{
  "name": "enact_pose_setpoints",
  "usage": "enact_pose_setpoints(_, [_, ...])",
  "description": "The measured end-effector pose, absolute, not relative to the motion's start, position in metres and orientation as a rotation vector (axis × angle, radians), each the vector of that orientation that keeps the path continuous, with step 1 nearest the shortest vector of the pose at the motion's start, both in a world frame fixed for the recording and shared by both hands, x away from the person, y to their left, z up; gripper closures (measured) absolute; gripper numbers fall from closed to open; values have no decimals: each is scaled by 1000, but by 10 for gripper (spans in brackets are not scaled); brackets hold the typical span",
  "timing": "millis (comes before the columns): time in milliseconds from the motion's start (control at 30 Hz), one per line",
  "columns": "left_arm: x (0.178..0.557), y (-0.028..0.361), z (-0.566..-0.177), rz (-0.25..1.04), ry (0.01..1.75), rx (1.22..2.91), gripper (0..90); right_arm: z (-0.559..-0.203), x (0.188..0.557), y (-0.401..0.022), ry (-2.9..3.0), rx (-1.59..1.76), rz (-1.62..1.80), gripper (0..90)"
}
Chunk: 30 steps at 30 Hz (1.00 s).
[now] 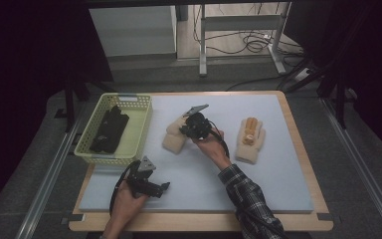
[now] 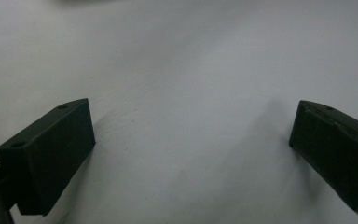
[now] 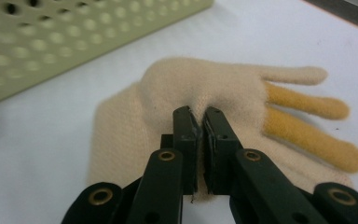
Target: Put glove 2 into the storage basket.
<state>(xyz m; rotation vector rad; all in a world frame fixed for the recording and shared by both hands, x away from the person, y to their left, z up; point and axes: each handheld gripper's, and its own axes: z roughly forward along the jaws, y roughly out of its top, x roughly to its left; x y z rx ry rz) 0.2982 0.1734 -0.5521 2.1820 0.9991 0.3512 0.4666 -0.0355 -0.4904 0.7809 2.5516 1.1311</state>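
Note:
A cream knitted glove (image 1: 174,135) with yellow fingers (image 3: 307,128) lies on the white mat just right of the basket. My right gripper (image 3: 200,116) has pinched a fold of its fabric; the jaws stand nearly together with the cloth bunched up between them. In the high view the right gripper (image 1: 189,128) sits over that glove. A second cream and yellow glove (image 1: 250,139) lies farther right. My left gripper (image 1: 165,188) rests low near the mat's front left, jaws wide apart over bare mat (image 2: 186,140), nothing between them.
A pale green perforated basket (image 1: 138,130) at the left holds dark gloves (image 1: 110,128). The mat lies on a wooden table (image 1: 306,164). Beyond the table stand desk legs and cables on the floor.

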Motion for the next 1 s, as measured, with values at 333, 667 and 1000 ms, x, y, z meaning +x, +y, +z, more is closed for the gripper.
enact_pose_setpoints(333, [298, 173, -552, 350, 998, 2182, 0, -456, 424, -64, 2629, 640, 1202, 836])
enact_pose_setpoints(667, [298, 173, -552, 353, 999, 2181, 1, -468, 381, -105, 2718, 534, 1153, 833])
enact_pose_setpoints(1000, [298, 173, -552, 351, 1000, 2181, 1, -496, 386, -124, 2662, 612, 1075, 600])
